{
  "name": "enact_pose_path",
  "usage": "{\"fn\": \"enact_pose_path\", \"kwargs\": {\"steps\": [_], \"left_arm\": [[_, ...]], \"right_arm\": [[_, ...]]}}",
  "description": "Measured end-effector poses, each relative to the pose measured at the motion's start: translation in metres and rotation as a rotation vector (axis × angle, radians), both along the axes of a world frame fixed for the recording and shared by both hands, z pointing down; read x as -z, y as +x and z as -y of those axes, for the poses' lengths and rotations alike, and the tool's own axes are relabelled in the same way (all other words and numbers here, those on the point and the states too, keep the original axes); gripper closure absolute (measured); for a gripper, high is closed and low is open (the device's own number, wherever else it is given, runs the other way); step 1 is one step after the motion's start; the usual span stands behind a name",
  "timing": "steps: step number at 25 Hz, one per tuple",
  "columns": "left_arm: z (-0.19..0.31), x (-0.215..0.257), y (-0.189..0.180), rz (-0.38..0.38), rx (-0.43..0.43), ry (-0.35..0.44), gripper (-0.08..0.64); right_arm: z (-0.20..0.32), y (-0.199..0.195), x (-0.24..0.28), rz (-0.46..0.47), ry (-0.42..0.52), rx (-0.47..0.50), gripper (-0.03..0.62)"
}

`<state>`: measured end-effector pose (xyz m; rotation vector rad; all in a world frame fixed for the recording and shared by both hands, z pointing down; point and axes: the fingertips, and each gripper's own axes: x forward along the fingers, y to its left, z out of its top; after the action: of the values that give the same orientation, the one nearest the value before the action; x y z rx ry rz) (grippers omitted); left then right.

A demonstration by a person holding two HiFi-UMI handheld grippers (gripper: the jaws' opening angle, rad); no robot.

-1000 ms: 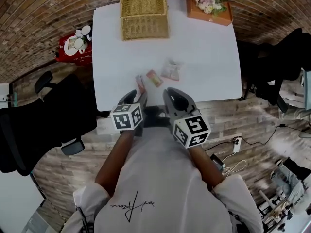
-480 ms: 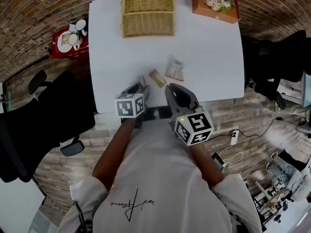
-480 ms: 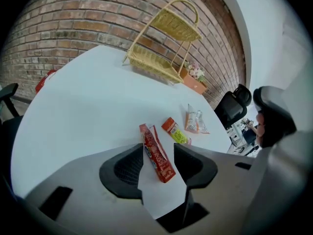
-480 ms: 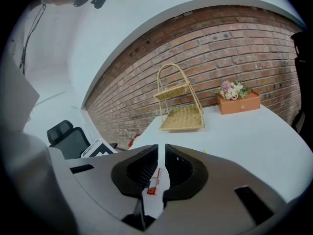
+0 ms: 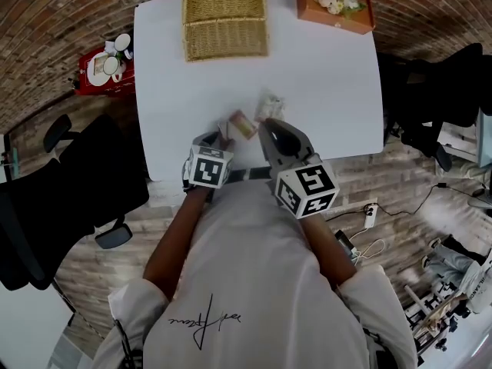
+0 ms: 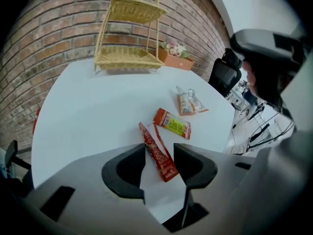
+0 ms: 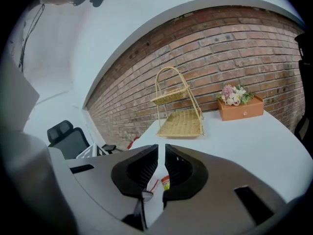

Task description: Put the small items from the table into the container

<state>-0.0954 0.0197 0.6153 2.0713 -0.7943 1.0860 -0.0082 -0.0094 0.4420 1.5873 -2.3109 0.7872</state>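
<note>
Packets lie in a row near the tabletop's [image 5: 323, 75] near edge.

Head view: red packet [image 5: 224, 130] at left, orange packet [image 5: 244, 124] in the middle, clear packet [image 5: 269, 108] at right. The left claw [image 5: 211, 138] is over the red packet; the right claw [image 5: 270, 125] is just near of the clear packet. A basket [image 5: 224, 14] and a flower box [image 5: 336, 6] stand at the far edge, well apart from the packets.

Left gripper view: left claw [image 6: 160, 153] spread wide, with the red packet [image 6: 157, 151] flat on the tabletop [image 6: 88, 106] between its jaws, not clamped. Orange packet [image 6: 172, 123] and clear packet [image 6: 190, 102] lie farther right; basket [image 6: 128, 58] beyond.

Right gripper view: right claw [image 7: 161, 151] closed to a narrow slit, holding nothing. Basket [image 7: 181, 116] and flower box [image 7: 240, 106] stand far off.
</note>
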Motion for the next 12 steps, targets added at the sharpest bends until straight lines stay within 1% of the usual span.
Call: {"fn": "enact_pose_path", "kwargs": {"steps": [1, 3, 4, 5, 12], "left_arm": [[0.0, -0.001, 0.001, 0.021, -0.016, 0.01, 0.373], [0.0, -0.001, 0.001, 0.053, -0.041, 0.031, 0.396], [0.001, -0.001, 0.001, 0.054, -0.044, 0.036, 0.425], [0.001, -0.001, 0.001, 0.05, -0.043, 0.035, 0.445], [0.006, -0.005, 0.004, -0.006, 0.001, -0.009, 0.454]], "right_arm": [[0.002, 0.0, 0.001, 0.003, 0.003, 0.005, 0.569], [0.005, -0.001, 0.003, 0.007, 0.006, 0.016, 0.569], [0.005, 0.0, 0.002, 0.009, 0.006, 0.021, 0.569], [0.006, 0.0, 0.002, 0.01, 0.005, 0.024, 0.569], [0.009, 0.015, 0.003, 0.015, 0.01, 0.006, 0.569]]}}
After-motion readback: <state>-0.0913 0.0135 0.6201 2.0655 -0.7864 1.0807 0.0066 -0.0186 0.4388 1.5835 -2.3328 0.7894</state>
